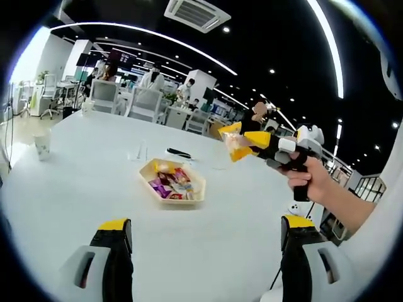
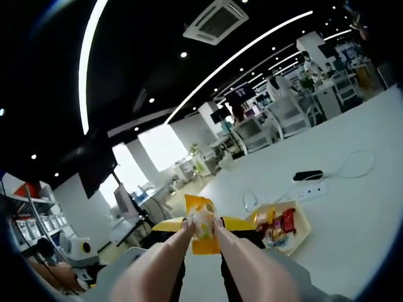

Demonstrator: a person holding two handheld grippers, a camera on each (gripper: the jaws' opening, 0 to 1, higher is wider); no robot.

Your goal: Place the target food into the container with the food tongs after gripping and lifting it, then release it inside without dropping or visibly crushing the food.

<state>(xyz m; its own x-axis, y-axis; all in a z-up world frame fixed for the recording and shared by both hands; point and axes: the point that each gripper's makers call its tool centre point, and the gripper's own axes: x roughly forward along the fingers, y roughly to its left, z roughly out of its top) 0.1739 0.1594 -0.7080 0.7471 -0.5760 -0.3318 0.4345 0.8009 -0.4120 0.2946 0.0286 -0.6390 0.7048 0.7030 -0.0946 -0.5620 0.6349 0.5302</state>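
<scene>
Nearest in the left gripper view, the left gripper [image 1: 204,242] hangs with its yellow-tipped jaws spread wide and nothing between them, above bare white table [image 1: 75,182]. Beyond it, near the middle of the table, sits the yellow tray [image 1: 200,189], a shallow container already holding several wrapped snacks. Up and to the right of the tray, well clear of the tabletop, the right gripper [image 1: 242,143], held in a person's hand [image 1: 306,179], is clamped on a pair of pinkish food tongs, and the tongs pinch a yellow snack packet [image 1: 230,139]. In the right gripper view the tongs [image 2: 189,245] run forward from the right gripper [image 2: 200,224] to the snack packet [image 2: 200,223], which stands roughly upright with its long axis crosswise to the arms. There the tray [image 2: 299,238] lies just right of the packet and lower, so the coming move looks like a short carry toward the tray and down. The table around the tray is open; a black object [image 2: 307,175] and a white power strip [image 2: 308,190] lie just beyond its far rim, so lowering from the near side seems safest.
</scene>
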